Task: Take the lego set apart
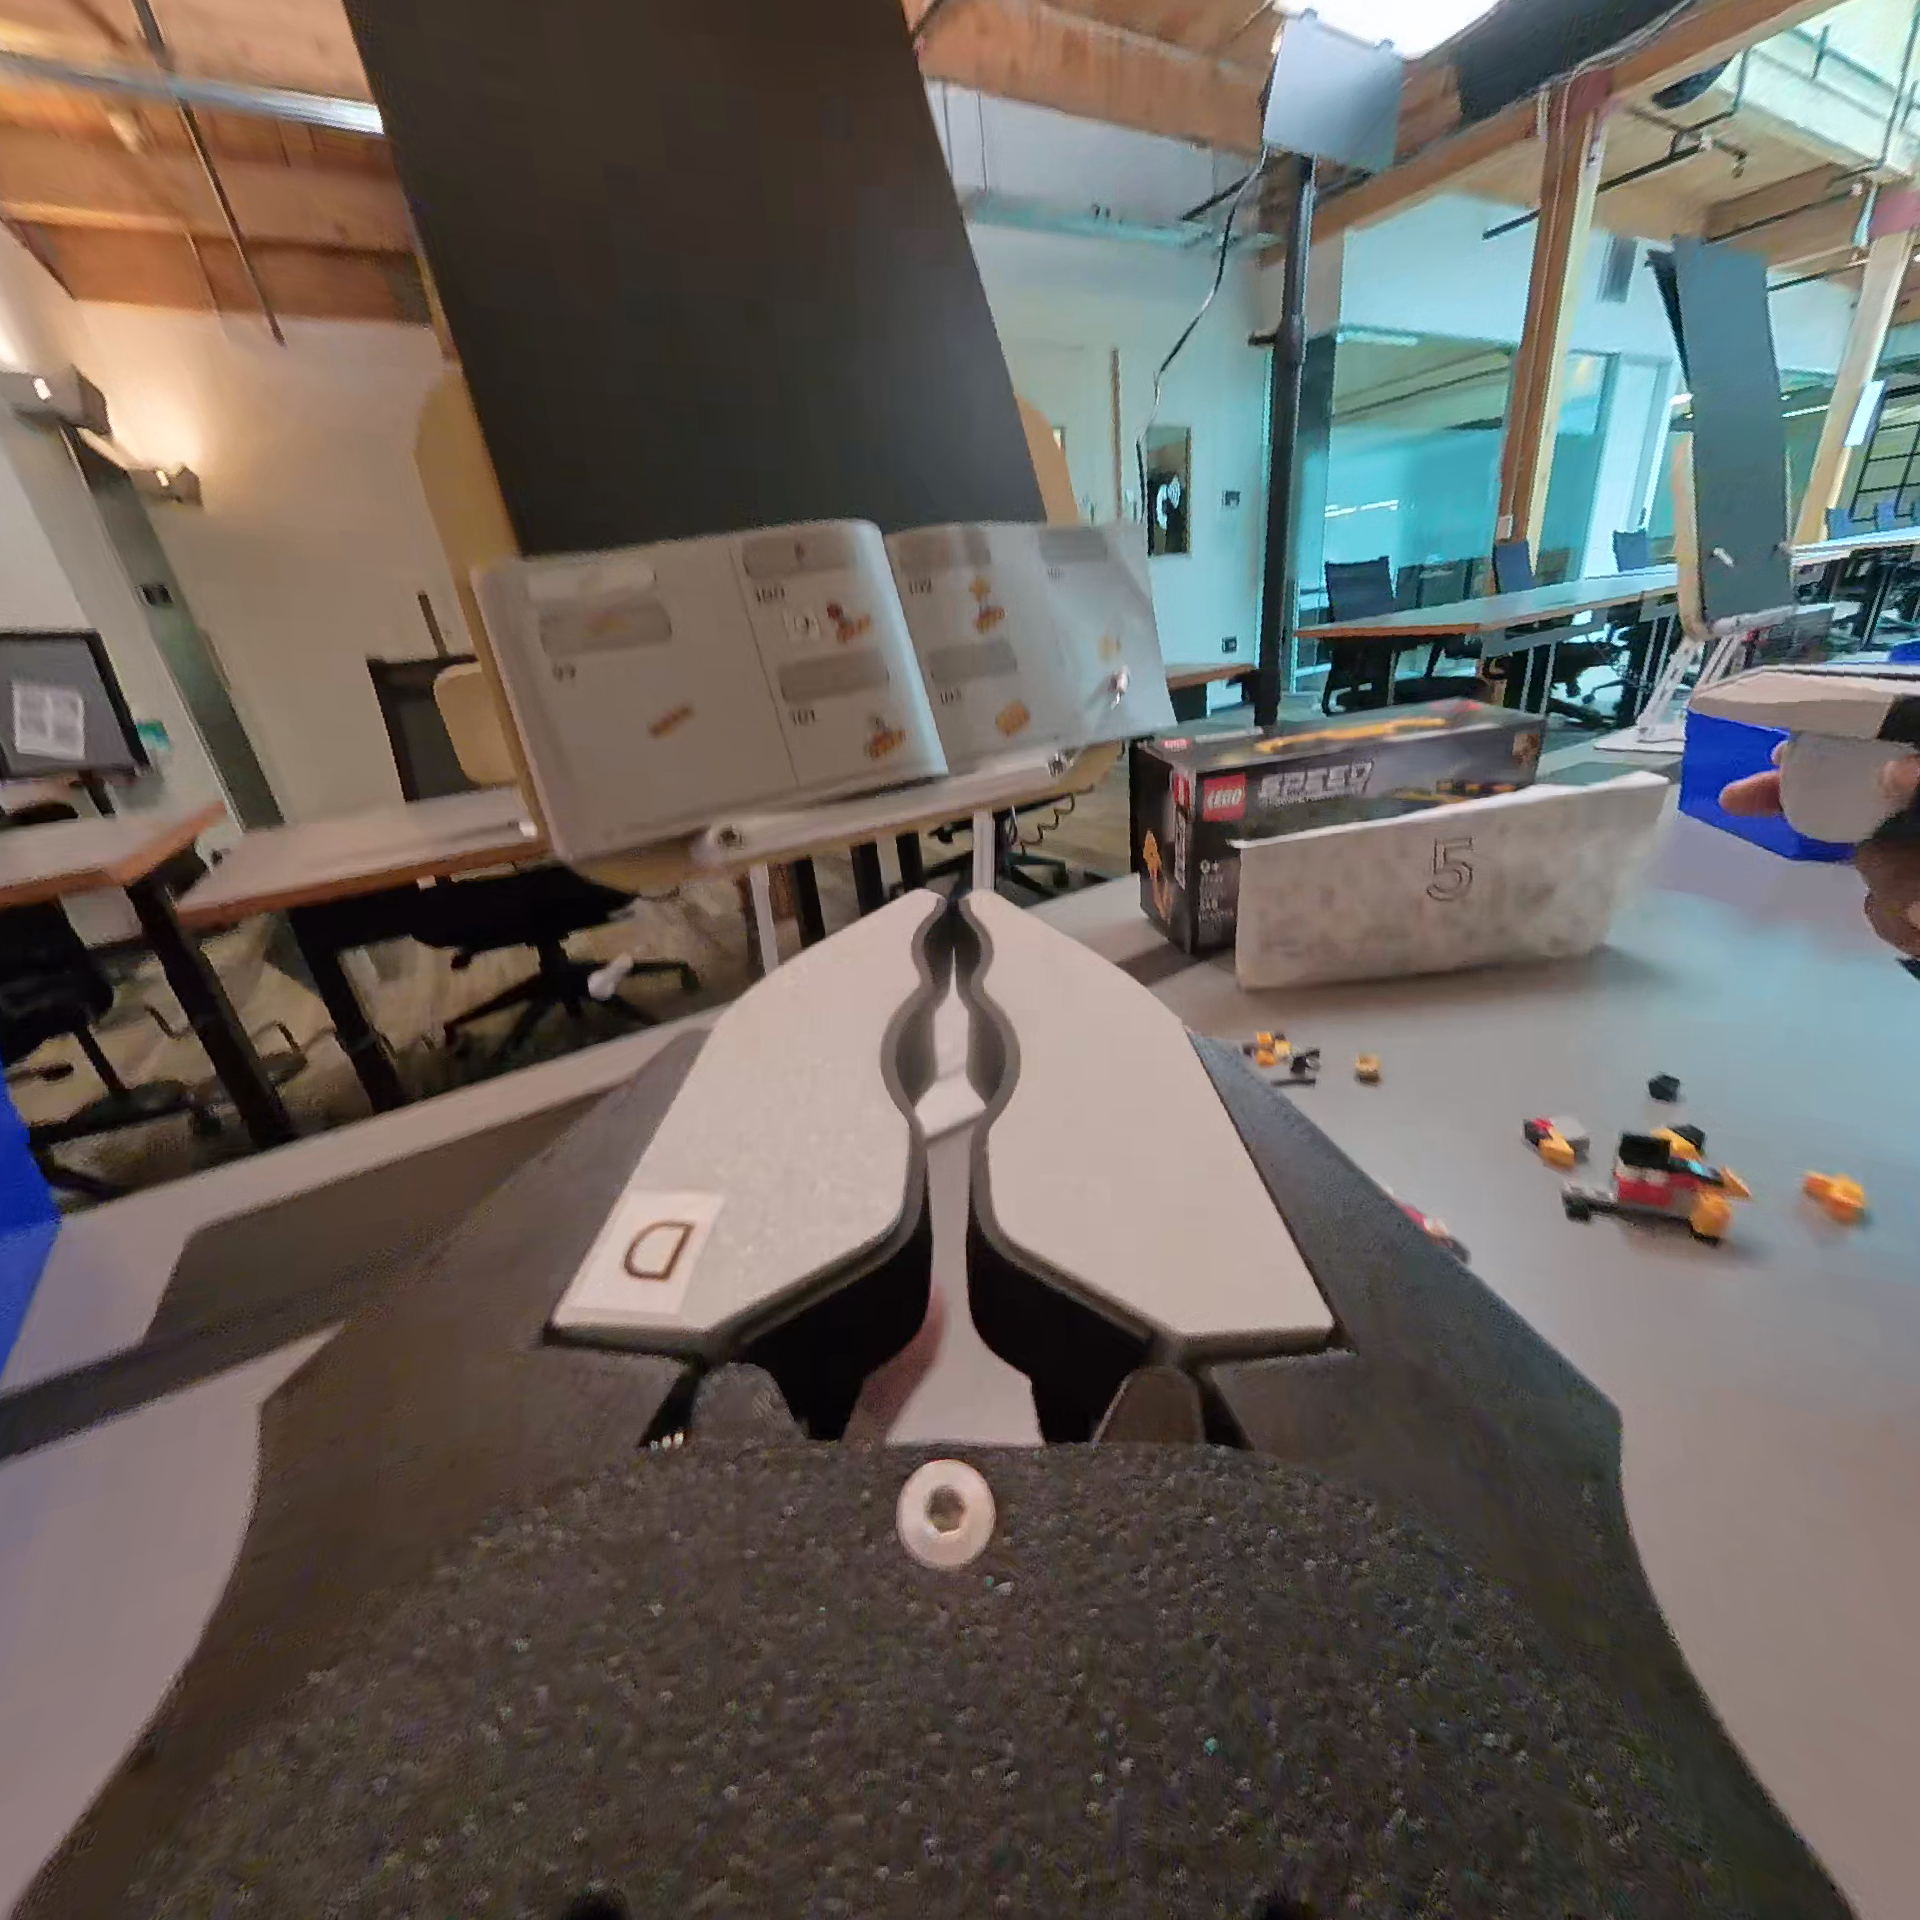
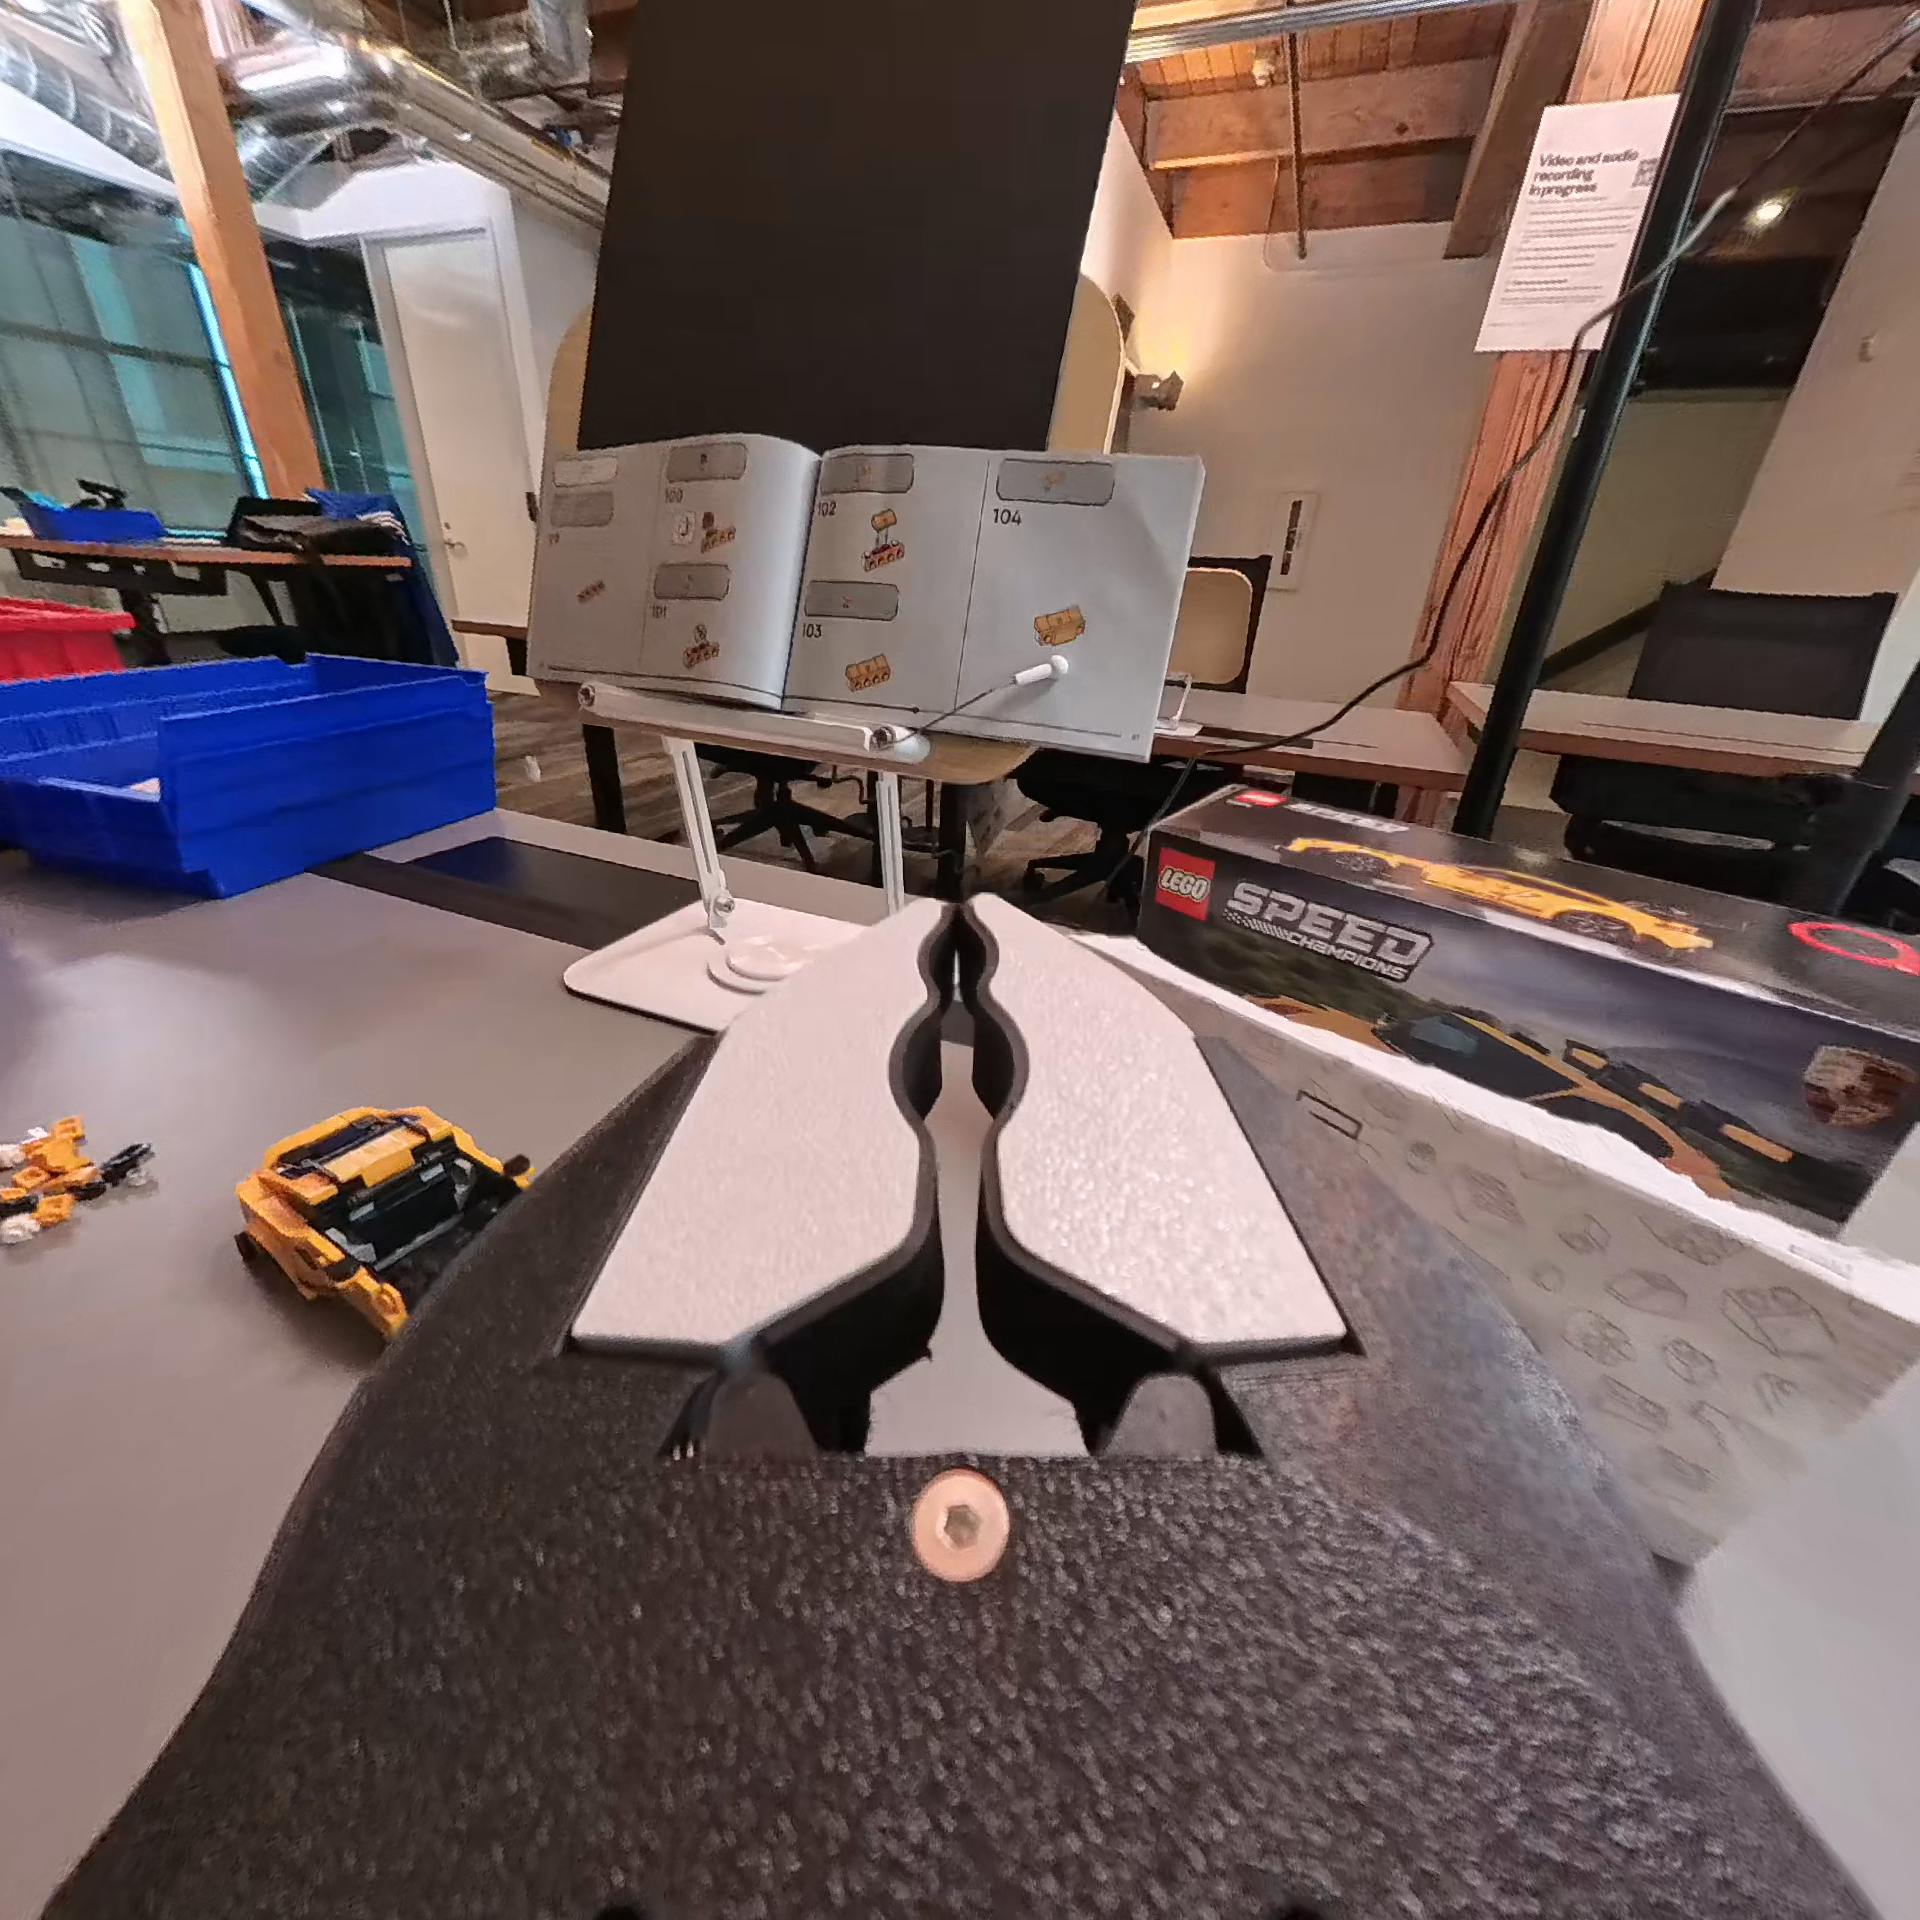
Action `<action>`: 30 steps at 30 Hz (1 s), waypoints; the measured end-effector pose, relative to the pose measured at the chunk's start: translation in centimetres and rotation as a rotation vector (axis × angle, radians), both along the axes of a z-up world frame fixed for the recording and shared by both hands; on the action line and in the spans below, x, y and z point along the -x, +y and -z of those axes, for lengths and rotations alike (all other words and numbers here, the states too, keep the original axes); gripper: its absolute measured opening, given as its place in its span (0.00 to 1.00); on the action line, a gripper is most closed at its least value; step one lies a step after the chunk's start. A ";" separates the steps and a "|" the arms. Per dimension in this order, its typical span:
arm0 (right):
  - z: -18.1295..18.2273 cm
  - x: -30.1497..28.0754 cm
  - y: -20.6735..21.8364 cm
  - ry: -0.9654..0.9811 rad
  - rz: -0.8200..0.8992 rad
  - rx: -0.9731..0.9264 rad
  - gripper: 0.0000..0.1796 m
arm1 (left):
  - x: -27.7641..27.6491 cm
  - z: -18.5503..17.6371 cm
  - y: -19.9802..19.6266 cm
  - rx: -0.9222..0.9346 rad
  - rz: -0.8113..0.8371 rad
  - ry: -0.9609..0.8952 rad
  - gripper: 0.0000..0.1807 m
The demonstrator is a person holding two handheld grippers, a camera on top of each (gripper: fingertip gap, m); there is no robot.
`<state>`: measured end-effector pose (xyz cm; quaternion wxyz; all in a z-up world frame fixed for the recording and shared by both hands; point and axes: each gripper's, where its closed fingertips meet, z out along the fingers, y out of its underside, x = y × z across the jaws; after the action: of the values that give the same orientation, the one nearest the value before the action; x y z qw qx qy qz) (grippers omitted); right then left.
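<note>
Jaws of left gripper [image 1: 954, 914] and right gripper [image 2: 961, 914] pressed together, holding nothing. Yellow lego car [image 2: 364, 1200] sits on grey table [image 2: 260, 997], left of right gripper; loose pieces [image 1: 1662, 1174] right of left one.

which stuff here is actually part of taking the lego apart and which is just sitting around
Part of the job:
- yellow lego car, still largely built
- smaller red and yellow chunk
- loose pieces on the grey table
- left claw and right claw, both shut and empty

Lying about:
- set box
- white numbered bag
- instruction booklet on its stand
- blue bins
</note>
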<state>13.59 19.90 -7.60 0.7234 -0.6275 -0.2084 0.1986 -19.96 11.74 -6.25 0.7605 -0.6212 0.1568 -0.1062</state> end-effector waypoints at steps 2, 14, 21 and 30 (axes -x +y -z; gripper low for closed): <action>-0.4 0.4 0.1 0.005 -0.019 0.001 0.00 | -0.6 -1.3 0.8 -0.051 -0.003 0.014 0.00; -0.4 3.6 0.6 -0.104 -0.146 0.010 0.00 | -2.8 2.8 2.8 0.035 0.102 0.040 0.00; 9.0 1.6 -5.5 -0.606 -0.511 0.382 0.15 | -3.1 3.7 2.5 0.071 0.124 0.071 0.00; 18.0 -1.2 -9.0 -0.848 -0.694 0.640 0.16 | -5.4 5.8 2.7 0.145 0.187 0.109 0.00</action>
<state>14.75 10.93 -25.58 0.2482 -0.7326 -0.5987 0.2081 -14.54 14.44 -12.00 0.6905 -0.6621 0.2471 -0.1540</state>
